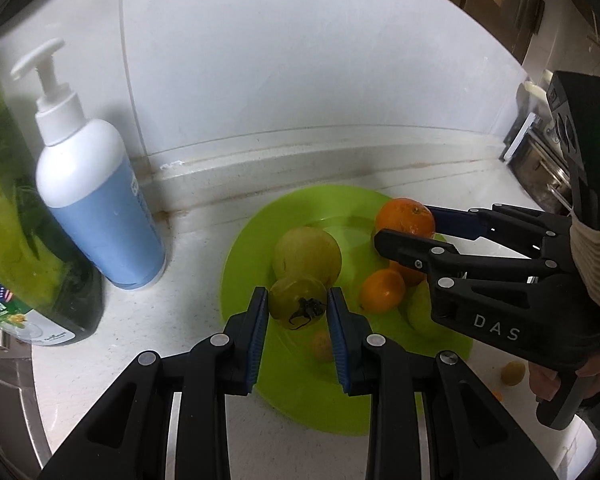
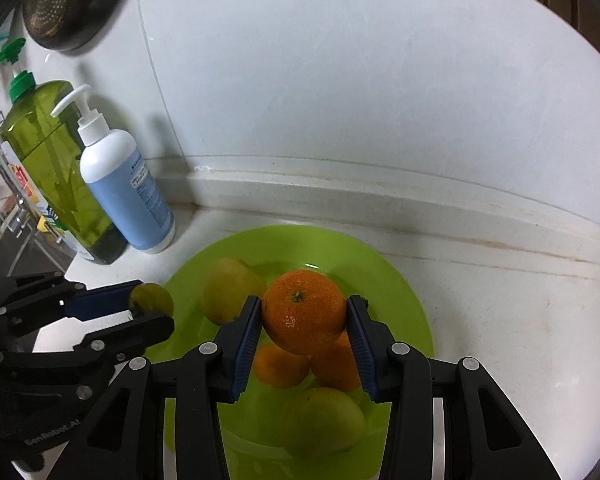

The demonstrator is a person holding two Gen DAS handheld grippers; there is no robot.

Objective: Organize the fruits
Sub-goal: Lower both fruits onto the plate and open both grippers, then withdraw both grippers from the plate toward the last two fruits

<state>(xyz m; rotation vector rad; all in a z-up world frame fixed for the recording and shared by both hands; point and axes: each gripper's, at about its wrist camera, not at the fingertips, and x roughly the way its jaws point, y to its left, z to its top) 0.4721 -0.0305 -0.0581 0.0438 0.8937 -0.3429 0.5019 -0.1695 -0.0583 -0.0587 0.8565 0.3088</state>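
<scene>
A: Right, left tongs (image 1: 298,306) clamped on a small yellow-green fruit (image 1: 297,300), dark calyx facing the camera; held above the near side of the green plate (image 1: 244,256); right tongs (image 2: 302,318) closed on a mandarin (image 2: 303,309), over the middle of the same plate.

B: Already on the plate: a pear-like yellow fruit (image 1: 306,254), two more mandarins (image 2: 280,364), a mango-like fruit (image 2: 324,420); one small yellow fruit (image 1: 513,373) loose on the table (image 1: 140,344), right of the plate.

A: Mandarin probably light, soft-skinned, round; gripped across the widest part, pads flat; likely to roll once released.

B: Yellow-green one seemingly firm, smooth, perhaps slippery; best gripped mid-body, clear of the calyx.
</scene>
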